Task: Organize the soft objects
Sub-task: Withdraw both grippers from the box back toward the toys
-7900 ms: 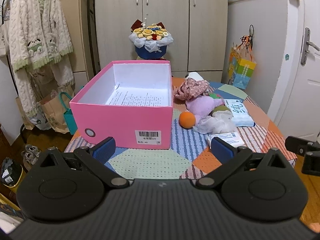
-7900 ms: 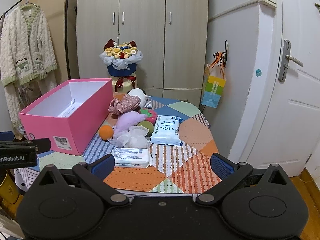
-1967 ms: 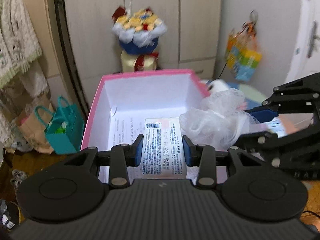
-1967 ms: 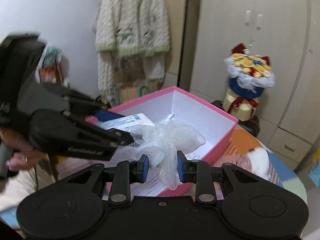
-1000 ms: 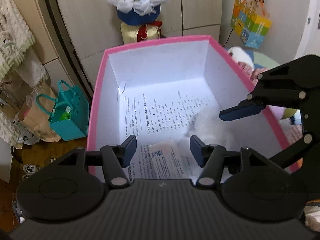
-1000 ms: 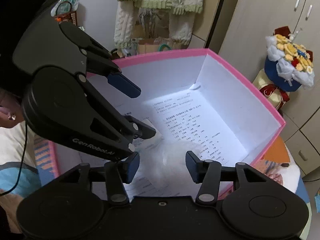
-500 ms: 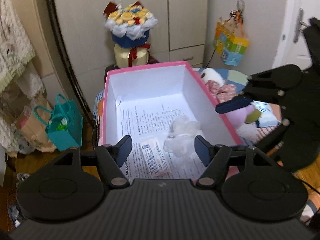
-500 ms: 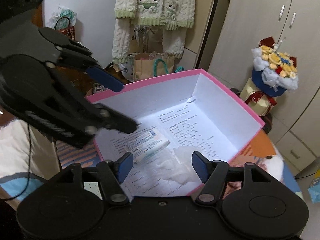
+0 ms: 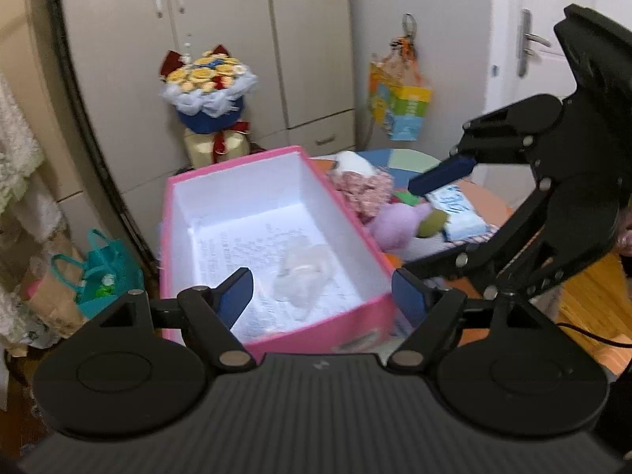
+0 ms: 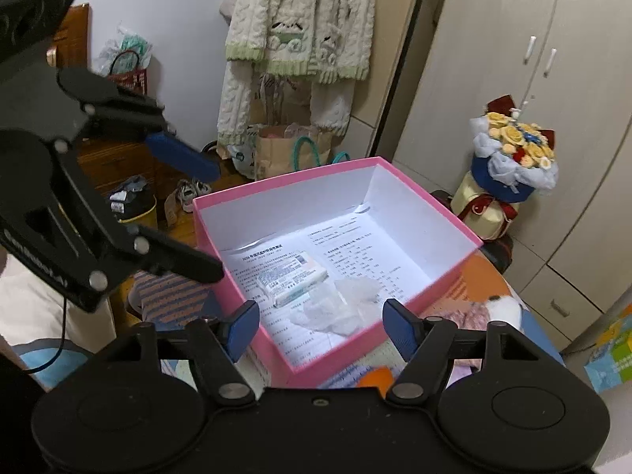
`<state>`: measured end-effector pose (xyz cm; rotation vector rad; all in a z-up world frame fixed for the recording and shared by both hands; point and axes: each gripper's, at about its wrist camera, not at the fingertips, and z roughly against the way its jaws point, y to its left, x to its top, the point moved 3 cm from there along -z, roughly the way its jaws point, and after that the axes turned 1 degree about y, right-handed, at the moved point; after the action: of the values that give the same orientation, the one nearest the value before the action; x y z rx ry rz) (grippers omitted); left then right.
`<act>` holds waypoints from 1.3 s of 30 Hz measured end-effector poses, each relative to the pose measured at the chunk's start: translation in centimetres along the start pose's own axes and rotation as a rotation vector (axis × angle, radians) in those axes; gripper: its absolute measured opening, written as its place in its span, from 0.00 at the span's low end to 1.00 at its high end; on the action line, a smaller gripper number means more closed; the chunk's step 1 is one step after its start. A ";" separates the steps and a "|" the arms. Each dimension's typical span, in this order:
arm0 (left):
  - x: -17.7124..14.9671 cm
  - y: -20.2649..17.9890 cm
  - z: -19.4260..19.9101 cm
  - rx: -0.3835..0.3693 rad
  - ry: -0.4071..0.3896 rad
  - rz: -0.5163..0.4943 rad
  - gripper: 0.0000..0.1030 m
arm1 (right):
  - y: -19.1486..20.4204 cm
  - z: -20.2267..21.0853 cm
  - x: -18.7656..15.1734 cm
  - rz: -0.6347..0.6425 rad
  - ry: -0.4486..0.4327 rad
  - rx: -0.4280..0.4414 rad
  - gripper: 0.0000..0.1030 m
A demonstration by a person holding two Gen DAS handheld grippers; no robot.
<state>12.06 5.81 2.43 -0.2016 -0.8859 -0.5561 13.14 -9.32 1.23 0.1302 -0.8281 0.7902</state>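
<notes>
1. Pink cardboard is now framing two of the task's things: the open pink storage box (image 10: 430, 276) with white walls is holding the flat white tissue packet (image 10: 292, 276) with printed labelling and, touching it, the crumpled white mesh puff (image 10: 343, 304). Both are lying on the printed paper sheet (image 10: 355, 245) lining the floor.
2. Two seconds ago each item was being pinched above the box; a second ago the jaws were spreading low inside it. So both drops are done.
3. The left gripper (image 9: 322, 296) is hovering released and empty, its blue pads wide apart, drawn back over the box's near end.
4. The right gripper (image 10: 320, 326) is likewise spread wide and carrying nothing, raised above the near corner since half a second ago.
5. The rest are waiting on the patchwork-covered table (image 9: 403, 158) beside the box: a lilac plush toy (image 9: 397, 223), a pink floral fabric bundle (image 9: 365, 191), a white fluffy object (image 9: 351, 162) and a white-and-blue wipes pack (image 9: 458, 213).
6. An orange ball (image 10: 375, 377) is peeking out just beside the box's near wall in the right wrist view.
7. I am judging the task partly done, and the lilac plush looks the next easy pick, being nearest the box.
</notes>
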 end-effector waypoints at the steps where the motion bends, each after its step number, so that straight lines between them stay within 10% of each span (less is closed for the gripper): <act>1: 0.0 -0.4 0.0 -0.014 0.003 0.002 0.74 | -0.2 0.6 -0.5 -0.010 -0.009 -0.004 0.73; 18: 0.6 -10.0 -6.3 -0.142 0.039 -0.062 0.71 | -9.9 4.3 -11.0 -0.329 -0.117 -0.093 0.76; 31: -0.6 -13.5 -13.8 0.135 0.004 0.036 0.65 | -13.5 -1.6 -14.6 -0.322 -0.068 -0.049 0.76; 39: -1.5 -15.8 -16.8 0.455 -0.110 -0.034 0.65 | -15.1 -4.3 -15.8 -0.328 -0.075 -0.034 0.76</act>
<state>14.11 -13.47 -10.16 0.1978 -1.1003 -0.3646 19.38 -27.51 -10.00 0.2595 -0.8632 0.4648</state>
